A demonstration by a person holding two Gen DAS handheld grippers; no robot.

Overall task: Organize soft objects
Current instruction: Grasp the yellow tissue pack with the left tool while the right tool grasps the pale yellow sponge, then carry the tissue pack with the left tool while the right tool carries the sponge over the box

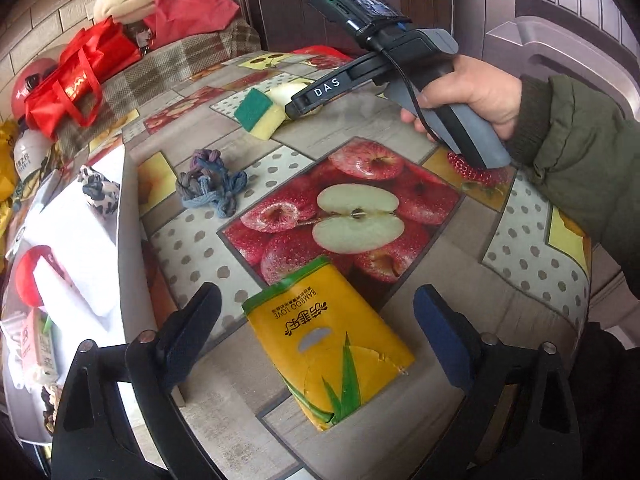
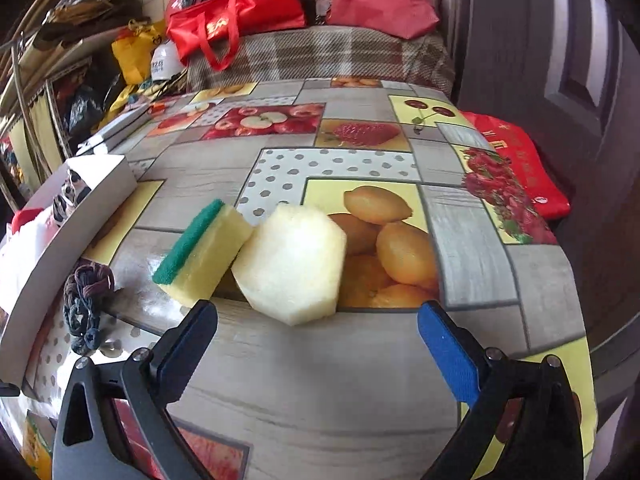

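the left gripper (image 1: 318, 328) has its jaws spread wide and empty, above a flat yellow tissue pack with green leaves (image 1: 326, 344) that lies between the fingers on the fruit-printed plastic tablecloth (image 1: 532, 256). the right gripper (image 2: 318, 338) is also released, holding nothing; just beyond its fingertips sits a pale cream hexagon-shaped sponge (image 2: 294, 264), touching a yellow rectangular sponge with green scrub layer (image 2: 202, 252). a knotted blue-purple cord bundle (image 1: 210, 184) lies near the white cardboard box (image 1: 130, 184) at the left table edge. inside this box a black-and-white fabric piece (image 1: 100, 192) and something red (image 1: 28, 276) show only partly, hard to identify.
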